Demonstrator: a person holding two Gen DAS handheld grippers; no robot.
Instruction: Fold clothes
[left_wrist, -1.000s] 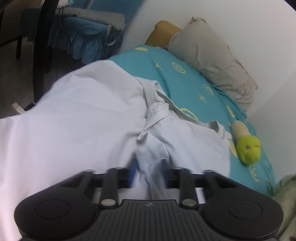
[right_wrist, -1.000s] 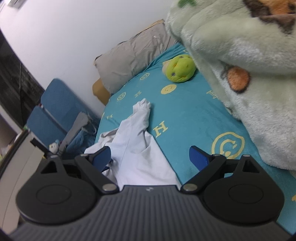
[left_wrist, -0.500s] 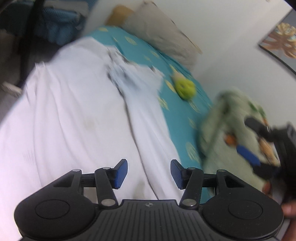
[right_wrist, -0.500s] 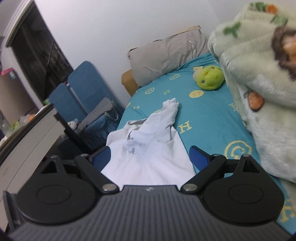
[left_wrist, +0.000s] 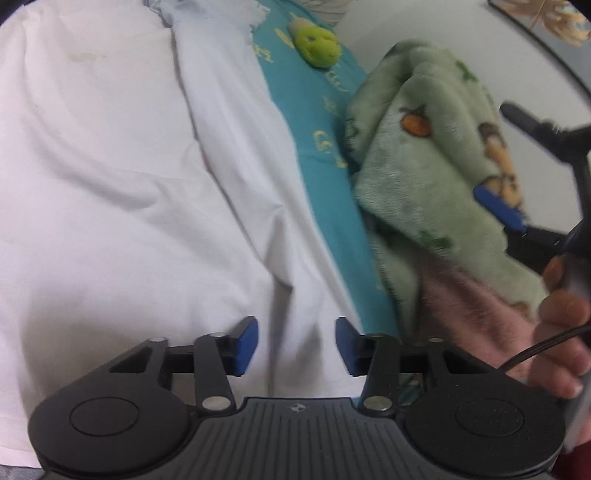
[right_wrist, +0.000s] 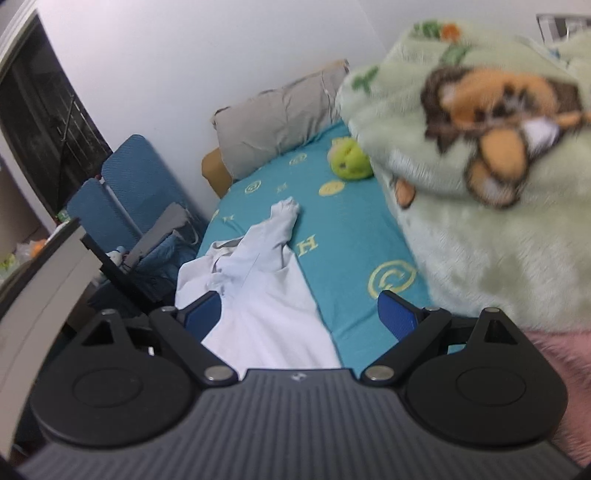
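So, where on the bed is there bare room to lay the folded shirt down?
The widest free patch is the teal sheet between the white shirt, the green fleece blanket and the grey pillow. Only the green plush toy sits at its far end. The blanket side is crowded.

Soft, even indoor light fills both views, cool in tone, and no lamp or window shows as its source. Shadows are faint, gathering only in the creases of the white shirt (left_wrist: 122, 177), whose near left part is washed out almost to plain white. Motion blur smears the green blanket (right_wrist: 491, 192) at the right, its printed figures soft-edged in both views. The far green plush toy (left_wrist: 317, 38) is slightly soft. Fisheye bending curves the walls and darkens the corners. A dark doorway (right_wrist: 44, 122) at far left stays unlit.
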